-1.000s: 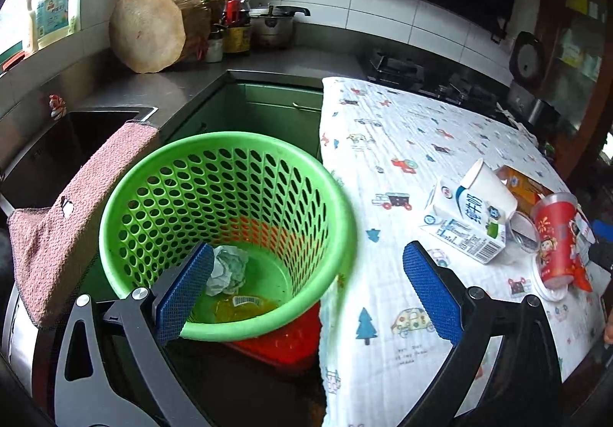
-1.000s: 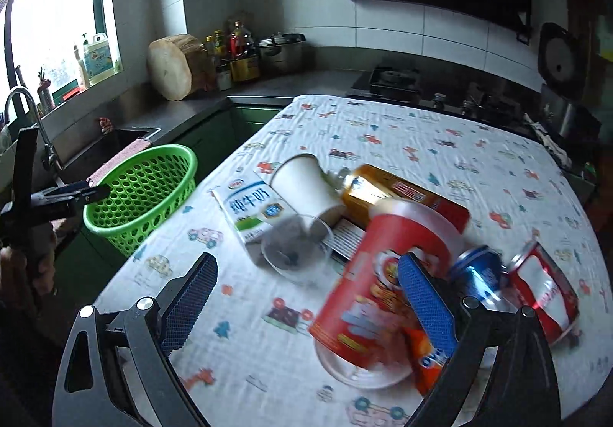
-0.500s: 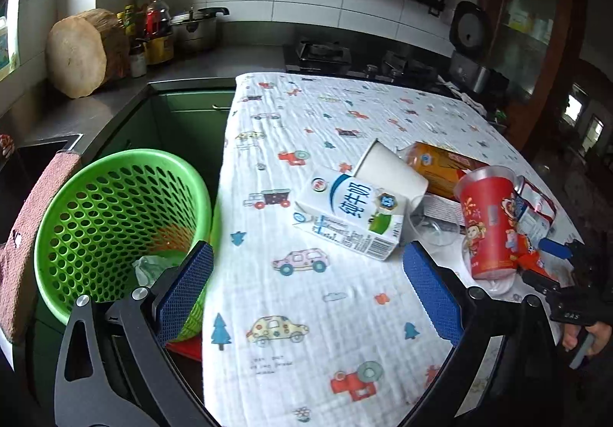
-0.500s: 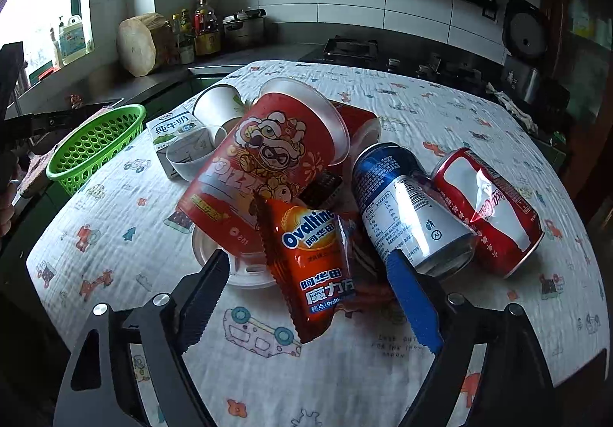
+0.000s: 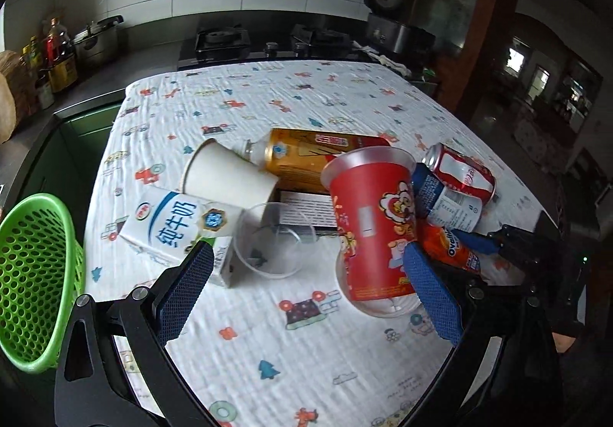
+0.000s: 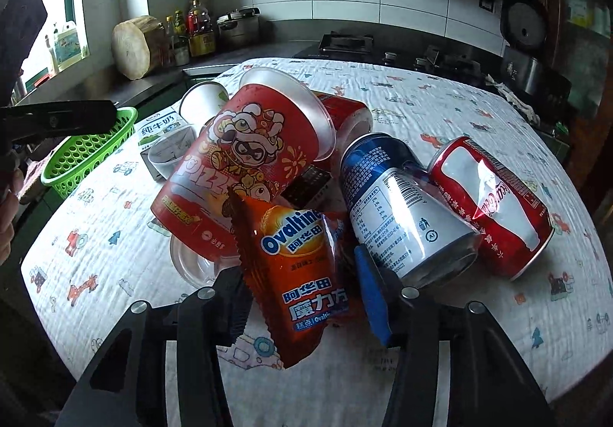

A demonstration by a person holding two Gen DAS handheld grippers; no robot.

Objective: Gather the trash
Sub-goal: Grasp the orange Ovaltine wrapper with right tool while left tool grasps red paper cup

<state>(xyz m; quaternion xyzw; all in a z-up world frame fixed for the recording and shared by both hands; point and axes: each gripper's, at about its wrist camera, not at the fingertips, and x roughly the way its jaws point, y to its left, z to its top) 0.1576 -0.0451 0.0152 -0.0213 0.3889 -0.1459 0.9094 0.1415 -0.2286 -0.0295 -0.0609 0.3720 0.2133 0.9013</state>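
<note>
A pile of trash lies on the patterned tablecloth: a milk carton, a white paper cup, a clear plastic cup, a red pizza cup, a gold bottle, a blue can and a red cola can. My right gripper is shut on an orange Ovaltine wrapper. My left gripper is open and empty, above the cloth in front of the clear cup and the pizza cup. The green basket hangs at the table's left edge.
The kitchen counter at the back left holds bottles, a pot and a wooden block. A stove and a rice cooker stand behind the table. A cabinet is at the right.
My left gripper has swung right from over the basket to face the trash pile. My right gripper has moved in and closed on the Ovaltine wrapper.
</note>
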